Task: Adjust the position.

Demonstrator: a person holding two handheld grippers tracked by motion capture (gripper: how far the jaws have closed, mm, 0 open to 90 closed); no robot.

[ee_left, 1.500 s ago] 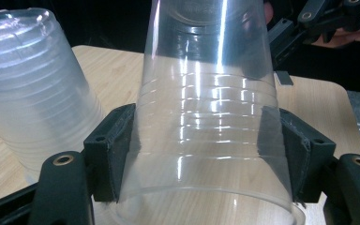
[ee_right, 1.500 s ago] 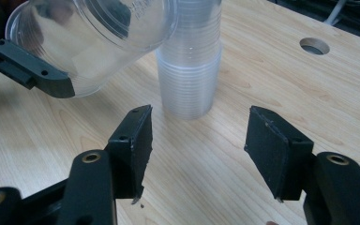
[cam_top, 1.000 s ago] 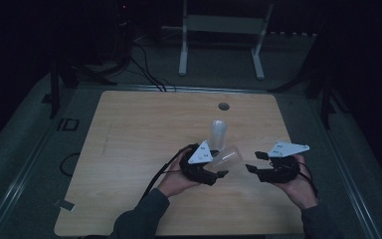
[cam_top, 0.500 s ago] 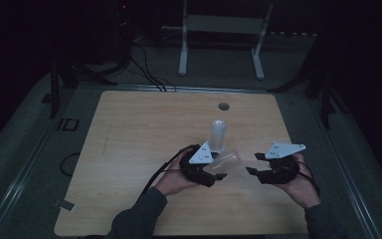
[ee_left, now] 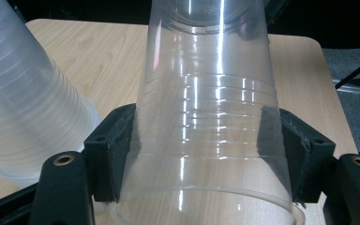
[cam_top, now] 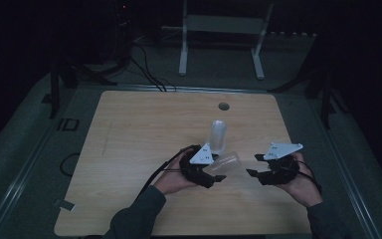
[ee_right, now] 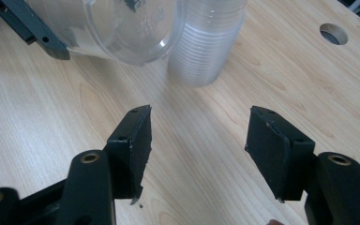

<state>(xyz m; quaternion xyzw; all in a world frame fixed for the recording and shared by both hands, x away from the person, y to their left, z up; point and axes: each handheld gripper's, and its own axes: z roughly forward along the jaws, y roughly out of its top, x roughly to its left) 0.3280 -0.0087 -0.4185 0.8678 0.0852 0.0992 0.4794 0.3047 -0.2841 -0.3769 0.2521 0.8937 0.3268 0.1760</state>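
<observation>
One clear cup [ee_left: 206, 117] clamped in left hand-held gripper [ee_left: 206, 154]

Clear ribbed plastic cup [ee_left: 206, 117] and translucent whitish cup stack [ee_right: 206, 42] over pale wood-grain tabletop [cam_top: 139, 129]; black gripper pads [ee_right: 138, 140].

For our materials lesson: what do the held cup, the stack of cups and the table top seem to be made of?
Held cup: probably thin clear plastic, glossy; the table grain shows through it and light streaks run down it.
Stack of cups: likely the same plastic, looking milky where the walls overlap.
Table top: pale wood-grain surface, matte; solid wood or laminate cannot be told.
</observation>
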